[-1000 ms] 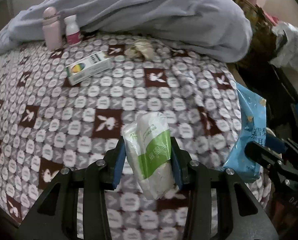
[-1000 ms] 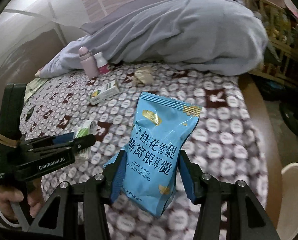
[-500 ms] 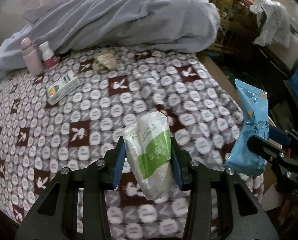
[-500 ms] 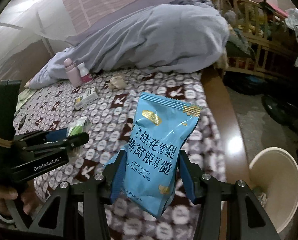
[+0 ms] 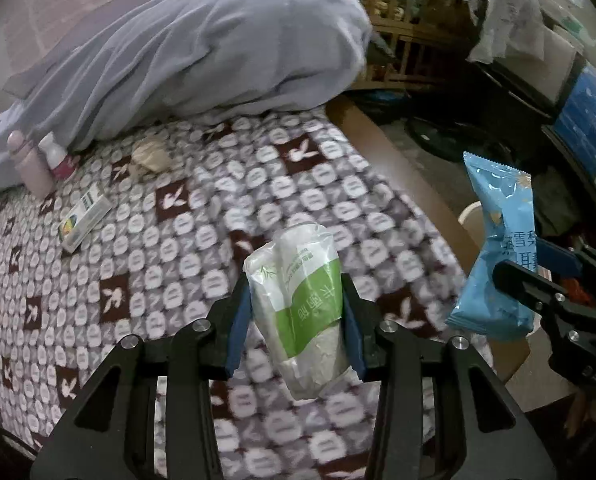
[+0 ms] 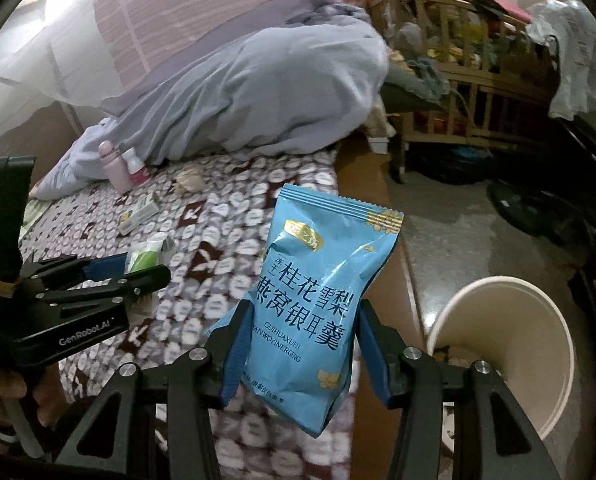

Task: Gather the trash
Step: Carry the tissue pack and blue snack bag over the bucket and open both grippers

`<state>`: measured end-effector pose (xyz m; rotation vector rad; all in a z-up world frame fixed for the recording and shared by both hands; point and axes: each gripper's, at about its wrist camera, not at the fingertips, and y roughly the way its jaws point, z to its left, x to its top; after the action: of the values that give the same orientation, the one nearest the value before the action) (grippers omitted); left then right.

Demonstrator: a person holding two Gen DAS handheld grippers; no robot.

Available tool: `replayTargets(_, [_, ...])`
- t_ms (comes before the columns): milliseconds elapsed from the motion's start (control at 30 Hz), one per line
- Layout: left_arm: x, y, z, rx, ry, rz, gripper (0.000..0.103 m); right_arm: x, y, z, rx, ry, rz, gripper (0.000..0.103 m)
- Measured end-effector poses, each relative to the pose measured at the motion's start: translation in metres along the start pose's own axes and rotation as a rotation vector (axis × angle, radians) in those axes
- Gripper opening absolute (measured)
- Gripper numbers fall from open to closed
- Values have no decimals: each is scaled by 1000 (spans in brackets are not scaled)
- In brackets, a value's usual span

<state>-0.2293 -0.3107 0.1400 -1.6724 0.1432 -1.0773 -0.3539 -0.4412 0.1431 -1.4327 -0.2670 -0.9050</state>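
Both my grippers are swinging off the bed [image 5: 338, 184] edge toward the bin [image 6: 538, 320]; left gripper [image 5: 295, 320] jaws narrow, clamping the green-white packet [image 5: 298, 304], right gripper [image 6: 304, 356] clamping the blue snack bag [image 6: 318, 300].

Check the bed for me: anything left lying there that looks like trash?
Yes. A crumpled beige wad lies loose on the patterned blanket, near the grey duvet, beside a small carton lying flat.

snack bag [image 6: 318, 300]: blue | tissue pack [image 5: 302, 304]: white-green | blanket [image 5: 177, 240]: brown-white checks
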Motion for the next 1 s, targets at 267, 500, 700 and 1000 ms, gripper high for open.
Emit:
replayTargets(267, [6,3,-41,-24,70,4,39,-10,-15,-38,-44,47,-4,49])
replayTargets(500, [12,11,-85,-53,127,17,39,-22,-27,-78,-98,94,3,49])
replayTargets(700, [16,21,-119,-84,159,32,39,-33,-36,-112,-147,143,7,49])
replayTargets(1000, [19,40,-159,-137,185,70,39,-49,-37,-153,-184,222,27,49])
